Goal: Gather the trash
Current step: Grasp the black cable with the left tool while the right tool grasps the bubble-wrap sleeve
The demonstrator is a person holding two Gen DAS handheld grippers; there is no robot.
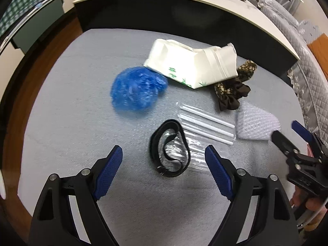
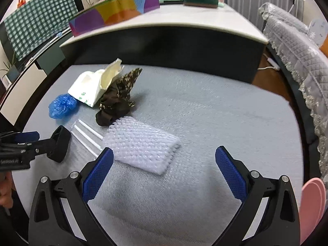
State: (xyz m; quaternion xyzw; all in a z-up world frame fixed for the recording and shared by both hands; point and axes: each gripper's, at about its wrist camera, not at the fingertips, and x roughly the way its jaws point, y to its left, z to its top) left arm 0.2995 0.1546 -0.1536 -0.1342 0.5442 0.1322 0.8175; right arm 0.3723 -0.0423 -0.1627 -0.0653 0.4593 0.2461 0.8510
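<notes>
Grey woven mat (image 1: 71,123); crumpled blue plastic cap (image 1: 137,88); white paper bag (image 1: 192,65) with green leaf print; brown scrunchie (image 1: 233,90), speckled; white foam net (image 2: 141,145); white straws (image 1: 207,123); black strap (image 1: 170,151); blue-padded black grippers (image 1: 164,160)

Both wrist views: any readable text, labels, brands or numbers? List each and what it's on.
No text can be read with confidence.
White paper bag: green printed marks along its lower edge, shapes only, no letters legible.
Left hand-held gripper body, seen in the right wrist view: a small white embossed marking, too blurred to read.
Colourful box on the far counter: colour blocks only, no lettering visible.
</notes>
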